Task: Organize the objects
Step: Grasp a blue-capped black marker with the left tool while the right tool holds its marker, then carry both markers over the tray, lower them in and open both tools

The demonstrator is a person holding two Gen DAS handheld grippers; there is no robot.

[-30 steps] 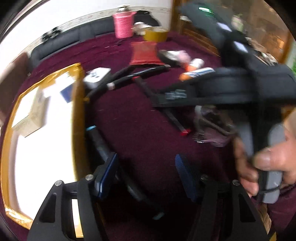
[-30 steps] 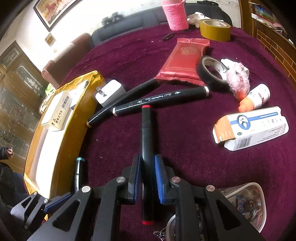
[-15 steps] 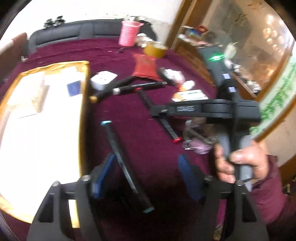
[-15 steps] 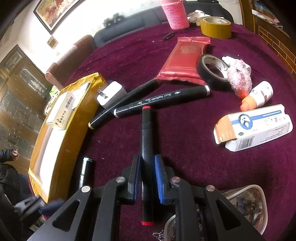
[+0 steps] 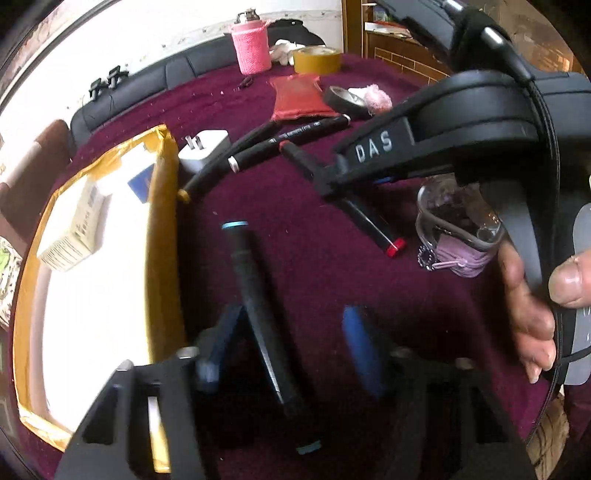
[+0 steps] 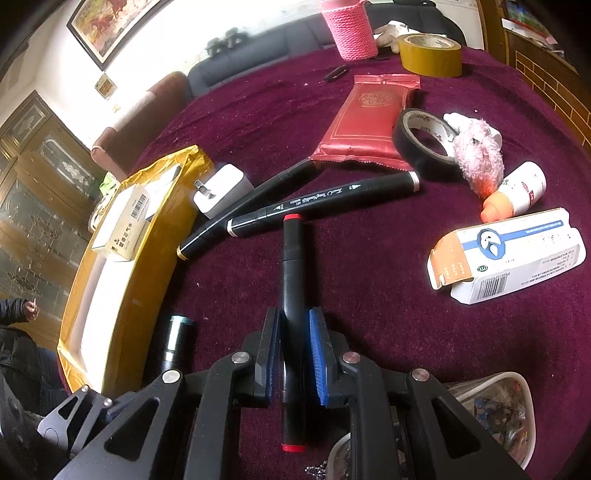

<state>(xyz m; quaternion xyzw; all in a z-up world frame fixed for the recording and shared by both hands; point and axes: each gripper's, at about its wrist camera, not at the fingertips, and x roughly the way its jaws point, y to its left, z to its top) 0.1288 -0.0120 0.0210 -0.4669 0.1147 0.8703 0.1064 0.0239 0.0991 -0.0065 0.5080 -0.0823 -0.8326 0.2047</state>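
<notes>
My right gripper [image 6: 292, 350] is shut on a black marker with red caps [image 6: 293, 280], which lies along the maroon cloth; the same marker shows in the left wrist view [image 5: 373, 225] under the right gripper's body. My left gripper [image 5: 291, 336] is open, its blue pads either side of a black marker with teal caps [image 5: 258, 306] lying on the cloth; the left pad is close to it. That marker's end shows in the right wrist view [image 6: 177, 339]. Two more black markers [image 6: 321, 203] lie crossed further back.
A gold-rimmed tray [image 5: 162, 236] with a small box [image 5: 74, 229] lies on the left. A white charger [image 6: 221, 190], red packet [image 6: 369, 122], black tape roll [image 6: 424, 144], pink fluff [image 6: 476, 155], small bottle [image 6: 517, 192], white carton [image 6: 509, 254], yellow tape [image 6: 430, 53], pink cup [image 6: 349, 27] and clear pouch [image 5: 461, 229] lie around.
My left gripper has swung and shifted, so the teal-capped marker now lies between its open pads. The right gripper stays shut on the red-capped marker, unmoved.
</notes>
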